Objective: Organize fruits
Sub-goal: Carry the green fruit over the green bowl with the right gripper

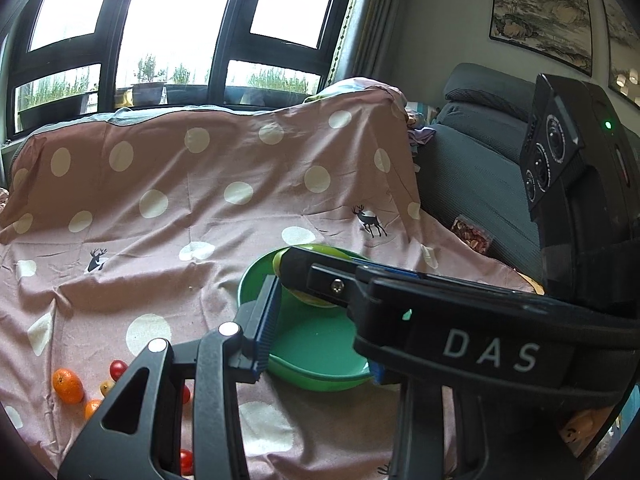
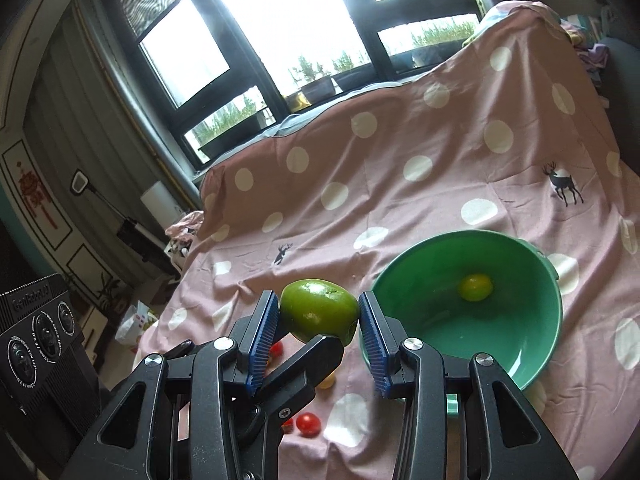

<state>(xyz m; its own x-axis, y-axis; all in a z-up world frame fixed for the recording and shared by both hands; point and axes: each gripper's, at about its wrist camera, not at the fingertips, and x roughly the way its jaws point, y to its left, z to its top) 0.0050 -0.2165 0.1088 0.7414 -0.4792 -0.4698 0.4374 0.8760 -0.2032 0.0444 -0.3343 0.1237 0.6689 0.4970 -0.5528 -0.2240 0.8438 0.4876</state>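
Observation:
My right gripper (image 2: 319, 318) is shut on a large green fruit (image 2: 318, 314) and holds it above the cloth, just left of a green bowl (image 2: 520, 344). A small yellow-green citrus (image 2: 475, 287) lies inside the bowl. In the left wrist view the bowl (image 1: 312, 344) sits ahead, and the right gripper crosses in front with the green fruit (image 1: 310, 300) partly hidden behind it. My left gripper (image 1: 320, 320) looks open, though its right finger is hidden. Orange citrus (image 1: 68, 385) and cherry tomatoes (image 1: 118, 369) lie at lower left.
A pink polka-dot sheet (image 1: 200, 200) covers the work surface and rises over a backrest. More cherry tomatoes (image 2: 309, 424) and a small yellow fruit (image 2: 328, 380) lie below the right gripper. A dark grey sofa (image 1: 480, 168) stands at the right. Windows are behind.

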